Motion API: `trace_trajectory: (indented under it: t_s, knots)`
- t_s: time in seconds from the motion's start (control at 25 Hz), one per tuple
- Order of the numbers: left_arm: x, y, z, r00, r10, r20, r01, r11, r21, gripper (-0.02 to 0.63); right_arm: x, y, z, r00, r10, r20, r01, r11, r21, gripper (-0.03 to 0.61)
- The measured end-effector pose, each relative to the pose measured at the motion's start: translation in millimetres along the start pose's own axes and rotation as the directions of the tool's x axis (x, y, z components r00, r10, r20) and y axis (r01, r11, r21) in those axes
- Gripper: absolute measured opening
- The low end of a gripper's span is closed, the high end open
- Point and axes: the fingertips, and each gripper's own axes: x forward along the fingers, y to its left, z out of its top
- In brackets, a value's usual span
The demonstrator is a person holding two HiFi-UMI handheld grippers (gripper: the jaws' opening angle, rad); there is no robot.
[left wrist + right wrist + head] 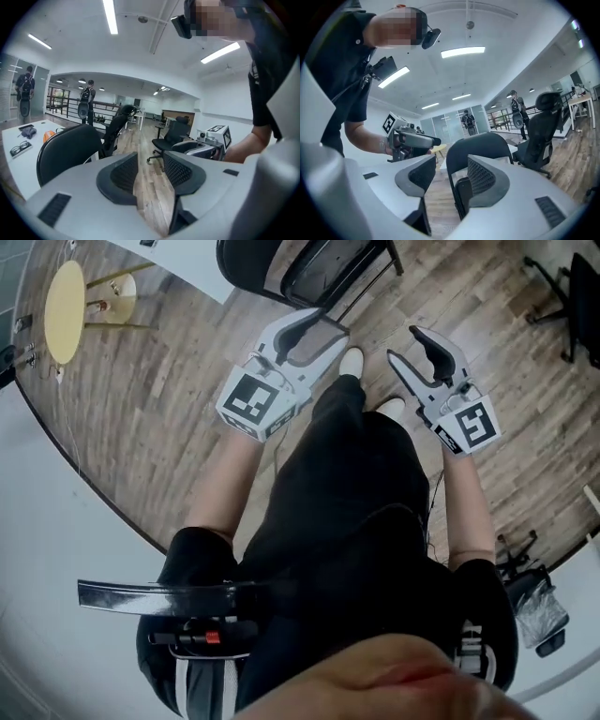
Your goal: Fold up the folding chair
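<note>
Far left: yellow round stool point(64, 310) near the floor's edge, well apart from the work; no obstacle to either hand.
Upper left: white table point(178, 263) just beside the chair's left side; tight room there for swinging the frame.
Left gripper point(319, 329): jaws apart and empty, only bare wood floor point(169, 399) between the pads in its own view; tips aimed up the head view, just short of the chair's lower edge.
Folding chair point(309, 273): straight ahead of both grippers, at the top middle of the head view, black seat and back on a thin dark frame; long axis upright in the right gripper view, with the seat panel seemingly raised against the back, so probably already folded or close to it, though hard to say for certain.
Shoes point(352, 362): between the two grippers, close to the chair's foot.
Right gripper point(405, 345): jaws apart, nothing gripped; chair seen through the gap, well beyond the pads; further from the frame than the left gripper.
Nearer hand: left, by judgement.
Far right: office chair point(577, 296) well apart; open floor on that side, the freer direction for moving.
</note>
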Motion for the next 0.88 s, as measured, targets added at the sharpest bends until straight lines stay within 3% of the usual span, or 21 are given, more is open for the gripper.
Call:
trace_trajectory:
  t_s: [0.08,0.16,0.28,0.4,0.56,0.68,0.88]
  knots:
    - [-20,-27,8,0.999,-0.010,0.040,0.009,1.000,0.010,0.090,-24,31,23,0.999,0.033,0.031,-0.033,0.999,0.005,0.190]
    - [-41,-51,17,0.998,0.002,0.067,-0.002,1.000,0.012,0.031,-46,58,49,0.995,0.053,0.079,-0.055,0.998,0.020,0.097]
    - [-64,-90,34,0.995,0.006,0.103,-0.009,1.000,0.027,0.005,-73,89,83,0.990,0.070,0.119,-0.066,0.997,-0.039,0.011]
    - [-83,-131,46,0.991,0.007,0.132,-0.013,0.999,0.050,0.005,-93,122,102,0.989,0.101,0.109,-0.090,0.991,-0.096,0.011]
    - [-96,-162,55,0.988,-0.004,0.157,0.002,1.000,0.012,0.005,-106,152,105,0.992,0.123,0.033,-0.117,0.983,-0.141,0.010]
    - [-96,-171,54,0.989,-0.010,0.145,0.010,1.000,0.003,0.005,-111,161,106,0.992,0.129,0.012,-0.126,0.985,-0.117,0.011]
    - [-107,-177,53,0.993,-0.064,0.100,0.058,0.996,0.063,0.005,-98,175,118,0.994,0.105,0.019,-0.103,0.992,-0.079,0.011]
